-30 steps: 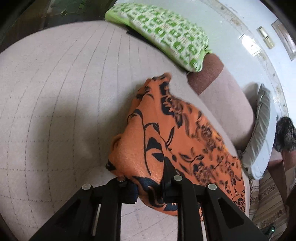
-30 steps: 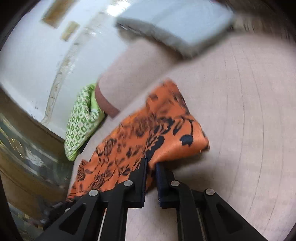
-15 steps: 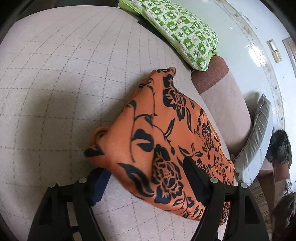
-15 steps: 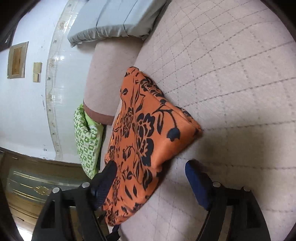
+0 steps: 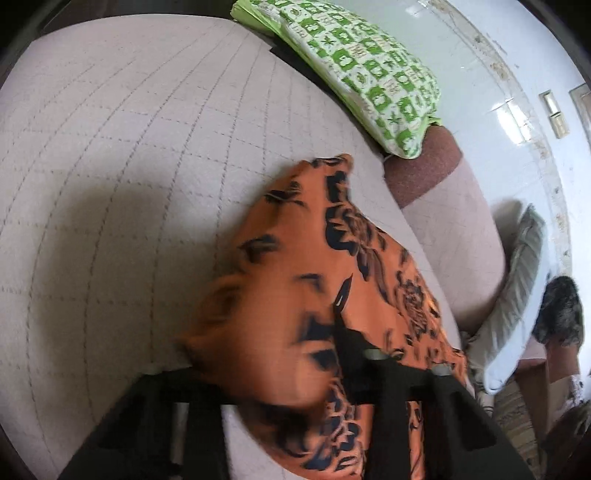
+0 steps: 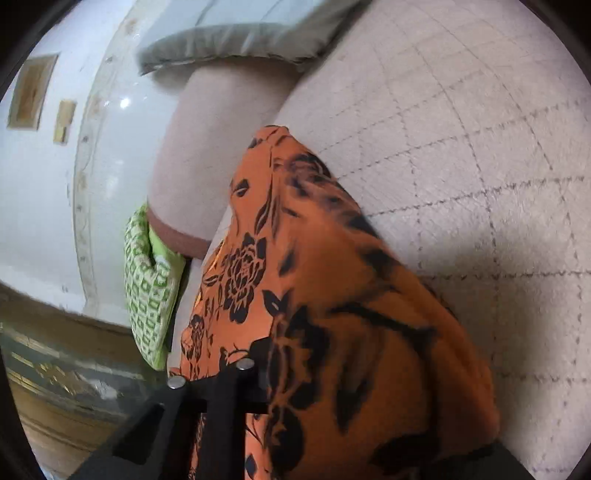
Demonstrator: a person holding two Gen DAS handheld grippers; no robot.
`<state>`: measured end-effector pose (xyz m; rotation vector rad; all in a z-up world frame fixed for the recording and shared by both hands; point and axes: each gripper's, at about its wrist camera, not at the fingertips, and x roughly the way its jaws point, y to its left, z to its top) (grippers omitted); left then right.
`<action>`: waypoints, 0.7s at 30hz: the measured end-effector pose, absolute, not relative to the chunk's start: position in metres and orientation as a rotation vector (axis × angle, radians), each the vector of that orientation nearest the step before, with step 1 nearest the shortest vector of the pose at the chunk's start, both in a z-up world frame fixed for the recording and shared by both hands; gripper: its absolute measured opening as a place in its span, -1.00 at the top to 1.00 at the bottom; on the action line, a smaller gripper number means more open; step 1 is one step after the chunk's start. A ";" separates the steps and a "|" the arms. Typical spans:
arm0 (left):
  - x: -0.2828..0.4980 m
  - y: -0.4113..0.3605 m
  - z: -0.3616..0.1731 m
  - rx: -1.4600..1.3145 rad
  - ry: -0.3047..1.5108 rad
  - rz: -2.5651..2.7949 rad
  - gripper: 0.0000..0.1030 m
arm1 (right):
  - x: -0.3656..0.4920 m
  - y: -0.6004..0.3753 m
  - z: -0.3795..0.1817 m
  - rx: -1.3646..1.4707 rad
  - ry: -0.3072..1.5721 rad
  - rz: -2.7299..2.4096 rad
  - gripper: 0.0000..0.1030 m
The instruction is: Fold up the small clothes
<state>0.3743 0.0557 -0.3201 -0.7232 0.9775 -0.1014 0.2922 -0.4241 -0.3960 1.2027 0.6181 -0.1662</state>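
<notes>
An orange garment with a black floral print (image 5: 354,280) lies folded on a quilted beige sofa seat (image 5: 110,147). It also shows in the right wrist view (image 6: 317,280). My left gripper (image 5: 266,373) has pushed into the garment's near edge; the cloth bulges between its fingers and covers the tips. My right gripper (image 6: 354,369) stands likewise at the other end, with the cloth draped over its fingers. In both views the jaws look spread, with cloth between them, but the fingertips are hidden.
A green-and-white patterned cushion (image 5: 369,85) lies at the sofa's back edge beside the brown-trimmed armrest (image 5: 443,192). A grey cushion (image 6: 243,33) rests by the armrest. A white tiled wall (image 5: 498,55) stands behind.
Both grippers were shut on the cloth, then opened wide half a second ago. Now both have moved forward into the garment, so it fills the space between the fingers.
</notes>
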 end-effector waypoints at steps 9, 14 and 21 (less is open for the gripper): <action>0.354 0.050 -0.283 -0.629 0.851 -0.125 0.65 | 0.282 -0.398 -0.334 0.961 0.538 -0.139 0.70; 0.334 0.059 -0.275 -0.631 0.844 -0.120 0.65 | 0.261 -0.378 -0.315 0.846 0.544 -0.131 0.71; 0.287 0.078 -0.284 -0.685 0.917 -0.105 0.65 | 0.201 -0.372 -0.322 0.861 0.613 -0.138 0.71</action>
